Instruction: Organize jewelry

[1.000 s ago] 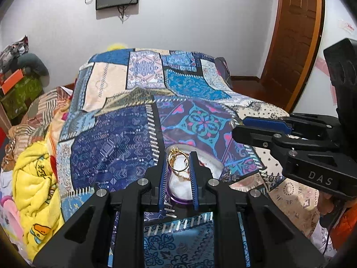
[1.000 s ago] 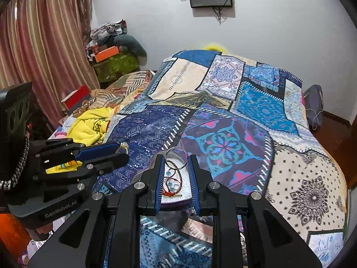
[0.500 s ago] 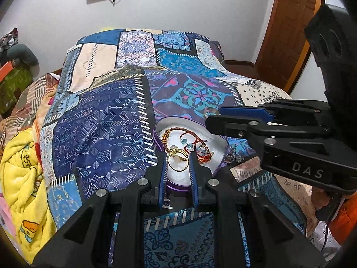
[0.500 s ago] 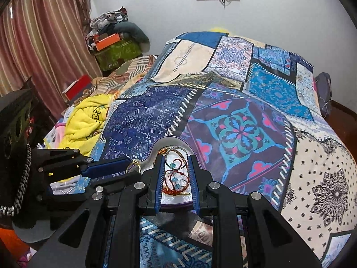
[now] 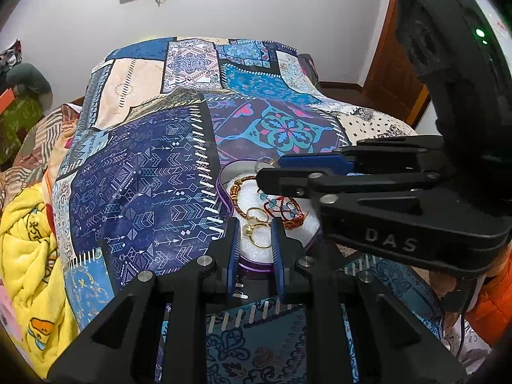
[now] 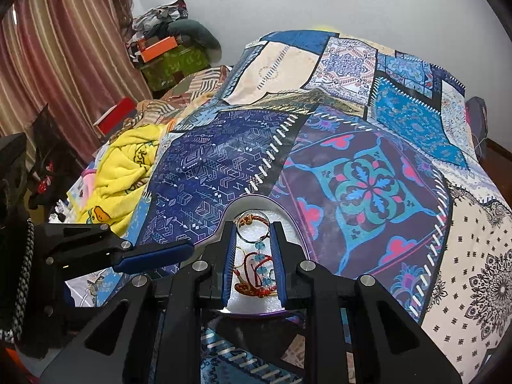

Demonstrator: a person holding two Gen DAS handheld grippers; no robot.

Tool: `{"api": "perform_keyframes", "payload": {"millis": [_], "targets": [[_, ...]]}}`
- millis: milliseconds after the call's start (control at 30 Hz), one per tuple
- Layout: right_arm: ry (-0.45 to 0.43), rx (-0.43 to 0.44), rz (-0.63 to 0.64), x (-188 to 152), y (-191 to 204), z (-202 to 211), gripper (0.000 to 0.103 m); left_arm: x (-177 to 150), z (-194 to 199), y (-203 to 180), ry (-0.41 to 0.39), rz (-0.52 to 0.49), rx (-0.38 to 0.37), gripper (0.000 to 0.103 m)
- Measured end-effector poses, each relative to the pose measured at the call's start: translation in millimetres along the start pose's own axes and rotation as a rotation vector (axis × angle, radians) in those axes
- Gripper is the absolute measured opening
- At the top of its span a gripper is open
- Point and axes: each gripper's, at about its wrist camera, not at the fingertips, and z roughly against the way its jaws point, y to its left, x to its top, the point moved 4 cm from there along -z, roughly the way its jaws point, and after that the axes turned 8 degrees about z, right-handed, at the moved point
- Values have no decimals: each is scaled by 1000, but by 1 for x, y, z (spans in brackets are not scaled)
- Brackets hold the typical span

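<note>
A heart-shaped tray [image 5: 228,172] with a glossy purple rim and a white, grainy foam lining lies on the near part of the bed [image 5: 153,166], whose quilt is a smooth patchwork print of blue arrows, teal florals and cream panels. On the foam lie thin gold rings [image 5: 256,224], a braided brown cord bracelet [image 5: 238,188] and a knotted red cord strung with pale blue beads [image 6: 256,272]. The left claw [image 5: 255,240], matte black with ribbed blue pads, hangs over the tray's near edge, clenched to a narrow gap around the gold rings; whether its pads touch them I cannot tell. The right claw [image 6: 253,249] comes in from the right, equally narrowed, with a thin silver ring [image 6: 252,228] at its tips; whether it grips it I cannot tell. A fluffy yellow blanket [image 5: 28,256] is bunched at the left.
</note>
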Motion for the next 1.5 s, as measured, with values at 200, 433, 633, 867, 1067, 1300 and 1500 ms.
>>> {"api": "perform_keyframes", "payload": {"millis": [200,433,633,867,1067,1300,1500], "targets": [[10,3,-1,-1,1,-3,20,-1,-1,0,3,0,-2,18],[20,-6,-6,-1,-2,1,28,-1,1,0,11,17,-8,19],[-9,-24,-12,-1,-4,17,30,-1,10,-3,-2,5,13,27],[-44,-72,-33,-5,-13,44,30,4,26,-7,-29,6,36,27],[-67,-120,-57,-13,-24,70,30,7,43,-17,-60,0,42,28],[-85,-175,-91,-27,-41,97,30,9,52,-35,-72,-9,36,33],[-70,-216,-120,-48,-55,112,30,4,40,-49,-27,-6,3,33]]}}
